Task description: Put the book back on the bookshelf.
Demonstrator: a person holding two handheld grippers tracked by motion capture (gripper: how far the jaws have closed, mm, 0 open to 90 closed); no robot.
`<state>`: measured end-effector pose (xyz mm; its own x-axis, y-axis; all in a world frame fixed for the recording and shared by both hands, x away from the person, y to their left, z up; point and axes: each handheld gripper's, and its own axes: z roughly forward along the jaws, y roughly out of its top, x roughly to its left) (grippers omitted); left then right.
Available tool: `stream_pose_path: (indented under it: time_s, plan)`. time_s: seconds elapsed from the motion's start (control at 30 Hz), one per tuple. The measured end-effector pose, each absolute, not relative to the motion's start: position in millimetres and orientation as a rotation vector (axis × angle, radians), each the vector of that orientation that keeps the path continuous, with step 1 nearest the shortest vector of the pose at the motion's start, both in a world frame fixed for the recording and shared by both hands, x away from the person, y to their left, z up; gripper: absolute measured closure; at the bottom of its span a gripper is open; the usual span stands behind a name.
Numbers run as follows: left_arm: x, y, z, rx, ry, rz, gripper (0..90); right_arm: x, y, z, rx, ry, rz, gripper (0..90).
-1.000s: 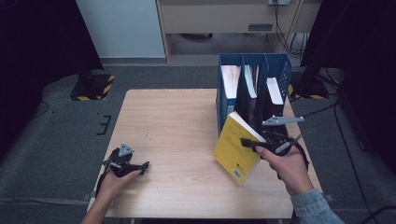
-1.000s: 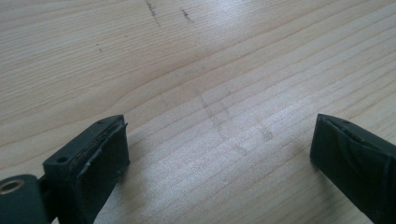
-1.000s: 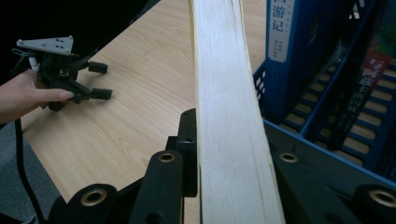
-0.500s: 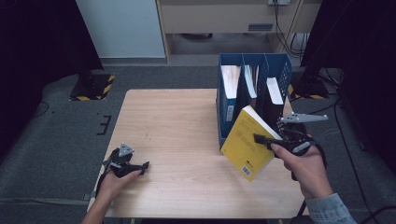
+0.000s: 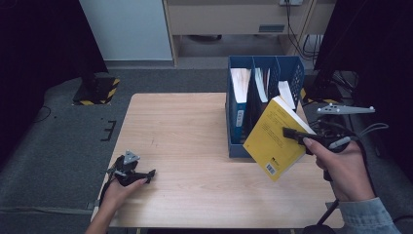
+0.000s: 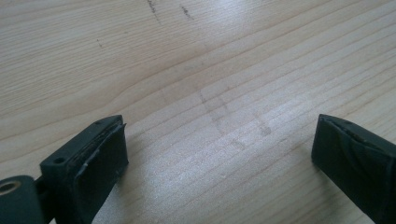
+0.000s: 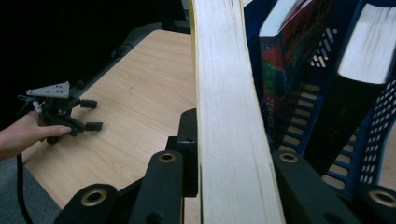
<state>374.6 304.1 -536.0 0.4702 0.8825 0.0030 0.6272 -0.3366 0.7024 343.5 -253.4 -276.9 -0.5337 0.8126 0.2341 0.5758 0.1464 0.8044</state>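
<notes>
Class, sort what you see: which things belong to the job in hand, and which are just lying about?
In the job:
yellow book, clamped in the right tongs
blue file rack

Just about:
left tongs, open, resting on the wooden table
books in the rack

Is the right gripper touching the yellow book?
Touching. In the right gripper view the fingers press on both sides of the yellow book; the high view shows the right gripper clamped on its edge, with the book lifted off the table.

Yellow book [image 5: 272,137], blue file rack [image 5: 235,146], pale wood table [image 5: 185,131].
</notes>
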Motion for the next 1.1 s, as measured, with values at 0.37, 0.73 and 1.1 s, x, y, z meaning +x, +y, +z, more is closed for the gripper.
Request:
stream_pose_path:
  time_s: [0.37, 0.73, 1.1]
  plan:
    - [375, 304, -536, 2.083, 1.246, 0.515, 2.2, 358, -269, -255, 1.400, 2.115, 1.249, 73.9]
    - [375, 304, -536, 2.088, 1.240, 0.510, 1.7, 378, -276, -258, 1.456, 2.093, 1.169, 73.8]
    - [376, 304, -536, 2.089, 1.235, 0.506, 1.4, 396, -279, -264, 1.508, 2.060, 1.080, 73.8]
